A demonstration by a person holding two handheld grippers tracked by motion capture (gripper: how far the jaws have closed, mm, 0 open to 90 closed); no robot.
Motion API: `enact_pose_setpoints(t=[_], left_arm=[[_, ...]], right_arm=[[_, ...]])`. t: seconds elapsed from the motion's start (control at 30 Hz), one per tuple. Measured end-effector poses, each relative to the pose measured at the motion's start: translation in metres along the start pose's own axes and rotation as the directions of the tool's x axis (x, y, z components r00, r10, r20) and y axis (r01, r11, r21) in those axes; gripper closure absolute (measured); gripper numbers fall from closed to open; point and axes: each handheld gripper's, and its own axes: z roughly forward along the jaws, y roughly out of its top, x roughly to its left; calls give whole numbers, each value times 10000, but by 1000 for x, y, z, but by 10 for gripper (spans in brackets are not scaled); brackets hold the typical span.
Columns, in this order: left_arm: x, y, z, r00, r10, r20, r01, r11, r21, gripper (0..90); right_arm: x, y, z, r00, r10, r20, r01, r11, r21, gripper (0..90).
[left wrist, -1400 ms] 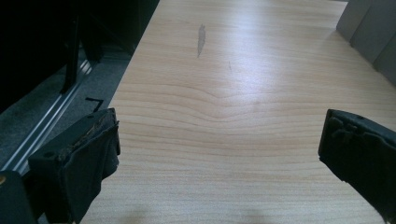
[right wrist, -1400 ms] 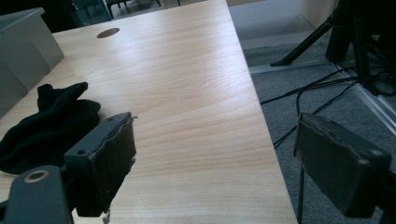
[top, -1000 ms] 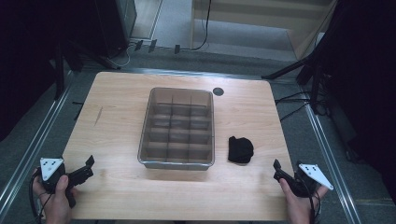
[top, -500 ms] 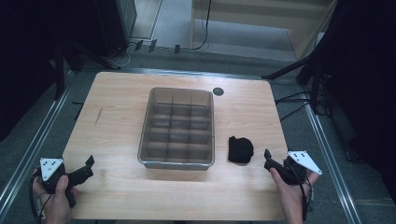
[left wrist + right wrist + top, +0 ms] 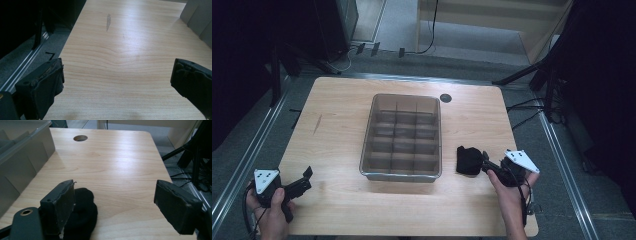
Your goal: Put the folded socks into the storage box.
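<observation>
**Right gripper nearing the black cloth bundle**

The right gripper (image 5: pixel 486 165) is hovering wide open, holding nothing, one jaw beside the black cloth bundle (image 5: pixel 469 160). The left gripper (image 5: pixel 304 181) is gaping empty. Farther off, the divided grey bin (image 5: pixel 404 137) is sitting mid-table (image 5: pixel 337 130), beyond it a round hole (image 5: pixel 445 98).

Matt black cloth bundle (image 5: pixel 469 160), seemingly soft, on smooth pale wood table (image 5: pixel 337 125).

We hold our right gripper (image 5: pixel 486 163) low and level, forearm reaching in from the near edge, jaws spread wide with nothing pressed between them. Our left gripper (image 5: pixel 304 179) rests low beside our left hand (image 5: pixel 272 210), jaws likewise wide apart.
</observation>
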Motion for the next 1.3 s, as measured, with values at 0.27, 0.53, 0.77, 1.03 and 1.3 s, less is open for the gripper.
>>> enact_pose_setpoints(t=[0.27, 0.53, 0.77, 1.03, 1.3], left_arm=[[0, 0, 0, 10000, -7, 7, 7, 10000, -5, 0], [0, 0, 0, 10000, -16, 14, 16, 10000, 5, 0], [0, 0, 0, 10000, -33, 10, 33, 10000, 8, 0], [0, 0, 0, 10000, -21, -21, 21, 10000, 15, 0], [0, 0, 0, 10000, -7, -36, 7, 10000, 22, 0]], right_arm=[[11, -1, 16, 9989, 208, -427, -187, 9986, 489, 244], [13, -9, 31, 9957, 739, -562, -651, 9873, 1451, 306], [17, -23, 41, 9918, 888, -922, -665, 9727, 2221, 368], [21, -30, 44, 9900, 883, -1101, -578, 9653, 2545, 492], [23, -35, 44, 9846, 962, -1459, -594, 9693, 2386, 657]])
